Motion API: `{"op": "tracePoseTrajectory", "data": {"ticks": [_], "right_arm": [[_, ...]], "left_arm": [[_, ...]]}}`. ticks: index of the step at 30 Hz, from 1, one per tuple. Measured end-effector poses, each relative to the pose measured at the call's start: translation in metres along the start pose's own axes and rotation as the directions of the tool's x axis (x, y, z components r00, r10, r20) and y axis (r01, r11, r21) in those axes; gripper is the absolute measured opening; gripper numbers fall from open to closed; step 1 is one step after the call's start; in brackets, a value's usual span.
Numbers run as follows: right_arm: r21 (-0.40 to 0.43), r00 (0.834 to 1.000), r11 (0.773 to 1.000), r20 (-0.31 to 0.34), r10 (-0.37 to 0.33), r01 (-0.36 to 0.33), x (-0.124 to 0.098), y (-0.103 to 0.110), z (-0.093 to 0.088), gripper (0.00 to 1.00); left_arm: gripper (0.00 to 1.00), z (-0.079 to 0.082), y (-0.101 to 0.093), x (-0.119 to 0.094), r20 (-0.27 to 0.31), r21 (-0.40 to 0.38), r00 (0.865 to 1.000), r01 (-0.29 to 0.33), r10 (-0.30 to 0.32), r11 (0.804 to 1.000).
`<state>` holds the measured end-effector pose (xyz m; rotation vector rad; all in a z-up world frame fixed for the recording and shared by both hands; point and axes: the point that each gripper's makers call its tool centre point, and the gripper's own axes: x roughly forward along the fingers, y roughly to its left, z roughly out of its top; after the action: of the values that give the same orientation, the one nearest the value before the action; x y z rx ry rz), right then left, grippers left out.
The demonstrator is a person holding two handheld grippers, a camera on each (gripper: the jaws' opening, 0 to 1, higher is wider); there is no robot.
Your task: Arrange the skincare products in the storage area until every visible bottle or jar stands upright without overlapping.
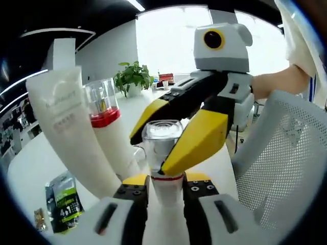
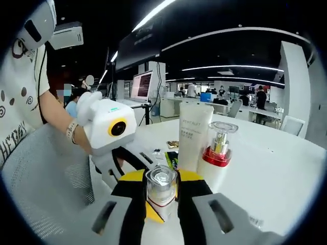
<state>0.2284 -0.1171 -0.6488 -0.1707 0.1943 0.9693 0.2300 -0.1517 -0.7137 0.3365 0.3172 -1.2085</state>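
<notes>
White tabletop [image 2: 286, 168] holds a small clear-capped bottle [image 1: 162, 153], gripped low by the left tool [image 1: 166, 191] and at its cap by the right tool [image 1: 176, 135], both clamped. Beside stand a red-collared bottle [image 1: 104, 109] and white tube [image 1: 64, 117]

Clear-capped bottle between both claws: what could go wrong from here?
1. Both claws, left and right, close on the one small bottle; opposing pulls could twist it loose or pop its clear cap.
2. The red-collared pump bottle and white tube stand close behind; a swing could topple them.
3. The sachet lies nearby, so avoid setting the bottle on it.
</notes>
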Motion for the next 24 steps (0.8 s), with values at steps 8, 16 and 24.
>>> {"op": "tracePoseTrajectory", "data": {"ticks": [8, 16, 24], "right_arm": [[0.014, 1.000, 1.000, -0.001, -0.005, 0.005, 0.004, -0.003, 0.001, 0.23], [0.002, 0.999, 1.000, -0.034, 0.023, -0.023, 0.003, 0.004, -0.004, 0.28], [-0.006, 0.997, 1.000, -0.078, 0.025, -0.026, -0.015, 0.006, -0.019, 0.29]], "left_arm": [[0.23, -0.007, 0.005, 0.001, -0.035, -0.011, 0.999, -0.023, 0.023, 1.000], [0.27, -0.013, 0.006, -0.003, -0.068, 0.007, 0.997, -0.038, 0.039, 0.999], [0.28, -0.022, 0.005, -0.011, -0.113, 0.016, 0.992, -0.050, 0.052, 0.999]]}}
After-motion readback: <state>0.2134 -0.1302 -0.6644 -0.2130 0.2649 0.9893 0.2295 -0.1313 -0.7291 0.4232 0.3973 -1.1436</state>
